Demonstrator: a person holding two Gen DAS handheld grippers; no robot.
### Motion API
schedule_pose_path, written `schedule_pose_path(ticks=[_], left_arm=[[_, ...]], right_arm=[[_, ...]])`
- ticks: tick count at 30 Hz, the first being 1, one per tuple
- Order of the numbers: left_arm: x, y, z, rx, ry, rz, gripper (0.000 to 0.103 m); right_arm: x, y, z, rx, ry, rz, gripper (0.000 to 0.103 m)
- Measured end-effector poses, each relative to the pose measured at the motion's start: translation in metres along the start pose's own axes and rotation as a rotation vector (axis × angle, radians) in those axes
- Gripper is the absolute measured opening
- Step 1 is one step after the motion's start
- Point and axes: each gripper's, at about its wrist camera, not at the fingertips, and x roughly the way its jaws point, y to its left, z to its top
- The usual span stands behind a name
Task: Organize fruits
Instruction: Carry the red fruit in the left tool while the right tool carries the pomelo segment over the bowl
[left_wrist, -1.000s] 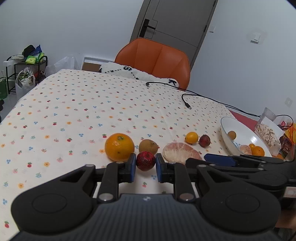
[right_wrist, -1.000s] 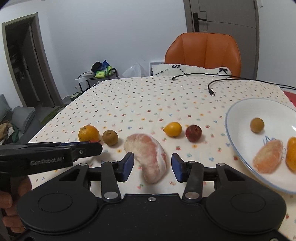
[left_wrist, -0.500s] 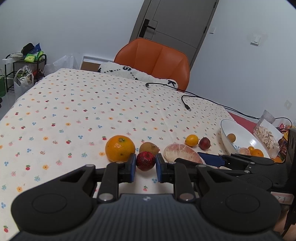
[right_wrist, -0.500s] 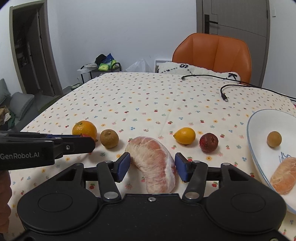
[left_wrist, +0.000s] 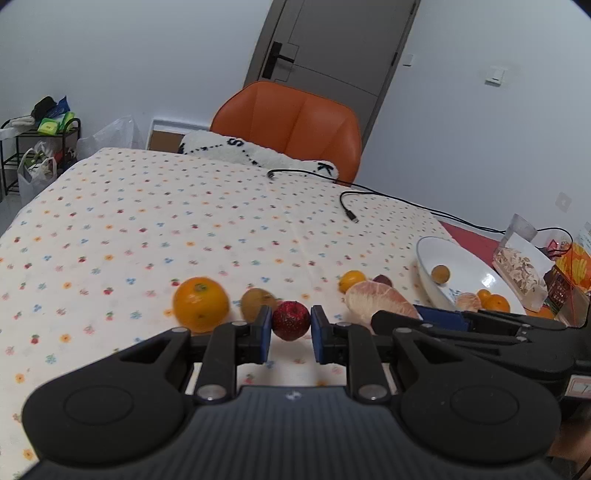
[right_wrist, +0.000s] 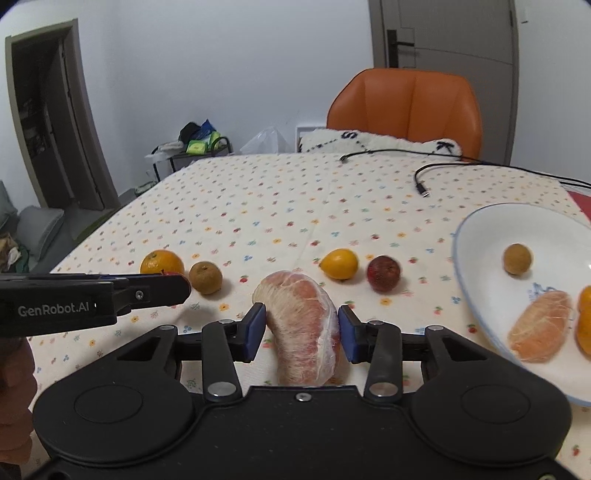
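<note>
So the fruit sorting looks roughly half done. The white bowl (right_wrist: 480, 236) at about 3 o'clock on the table already holds a small brown fruit (right_wrist: 517, 259), a peeled citrus piece (right_wrist: 541, 325) and some orange bits. Left on the flowery cloth: an orange (right_wrist: 161, 262), a brownish fruit (right_wrist: 205, 277), a yellow fruit (right_wrist: 339, 263) and a dark red one (right_wrist: 383, 273), all in a row at 12 o'clock. The left gripper (left_wrist: 291, 326) is clamped on a small red fruit (left_wrist: 291, 319), and the right gripper (right_wrist: 301, 330) has its pads pressed against the peeled pomelo chunk (right_wrist: 301, 325). Only readable text: "GenRobot.AI" on the left gripper's side, plus "S" and "K" on the white cushion (right_wrist: 380, 142).
</note>
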Motion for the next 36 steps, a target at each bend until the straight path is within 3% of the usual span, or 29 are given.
schedule_pose_path(ticks=[19,36], left_arm=[[0.011,-0.067,0.026,0.099,-0.042,-0.088,0.021],[0.042,-0.116,0.033,0.171,-0.021,-0.112,0.021]], right_arm=[[-0.055,-0.050,0.011,0.081,-0.118,-0.094,0.040],[-0.073,-0.116,0.008,0.158,-0.151,-0.181,0.040]])
